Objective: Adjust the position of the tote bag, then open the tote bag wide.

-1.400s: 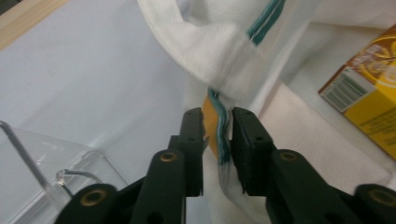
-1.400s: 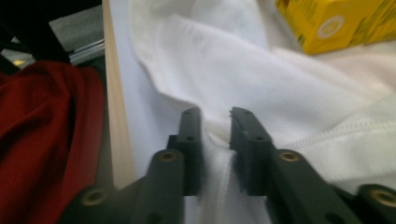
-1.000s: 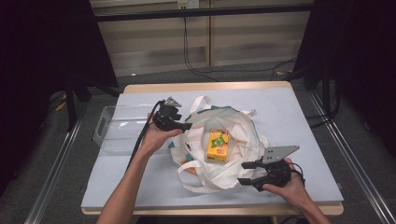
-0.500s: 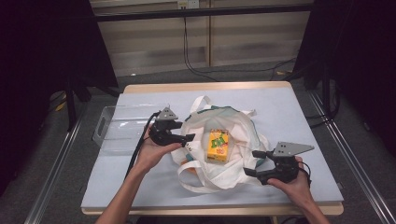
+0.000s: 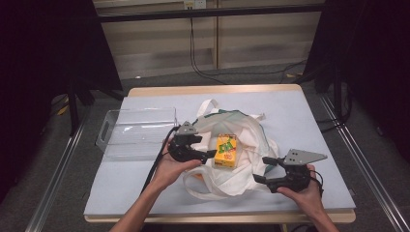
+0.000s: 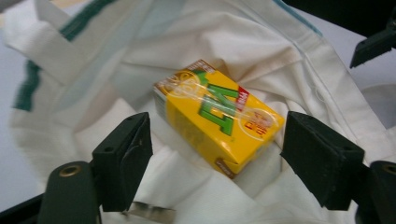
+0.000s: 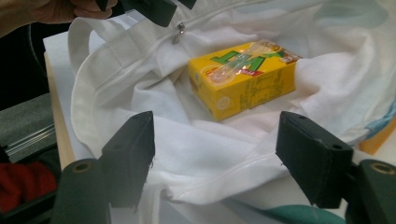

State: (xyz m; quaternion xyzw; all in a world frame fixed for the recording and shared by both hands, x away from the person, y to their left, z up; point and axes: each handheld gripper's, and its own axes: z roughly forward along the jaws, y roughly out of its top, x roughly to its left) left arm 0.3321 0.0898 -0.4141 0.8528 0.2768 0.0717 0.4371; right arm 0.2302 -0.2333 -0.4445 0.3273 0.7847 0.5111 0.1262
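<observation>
A white tote bag (image 5: 244,133) with green trim lies open on the table mat. On its fabric lies a yellow juice box (image 5: 226,150) with a straw taped to its top face. My left gripper (image 5: 205,146) sits at the bag's left edge, pointing at the box. Its jaws have just been opening and stand wide apart; the juice box (image 6: 219,121) lies beyond them, untouched. My right gripper (image 5: 263,169) rests at the bag's near right edge. Its jaws have just been closing a little but stay open, with the bag's rim (image 7: 201,182) loose between them and the juice box (image 7: 243,77) farther off.
A clear plastic tray (image 5: 138,130) stands left of the bag, close behind my left hand. The bag's handles (image 5: 205,107) trail toward the far side. Bare mat (image 5: 300,116) lies to the right and behind. The table's near edge (image 5: 217,217) runs just below both hands.
My left gripper has slid toward the near side and a little right along the bag's left edge, and its jaws stand wider. The right gripper has barely shifted.
</observation>
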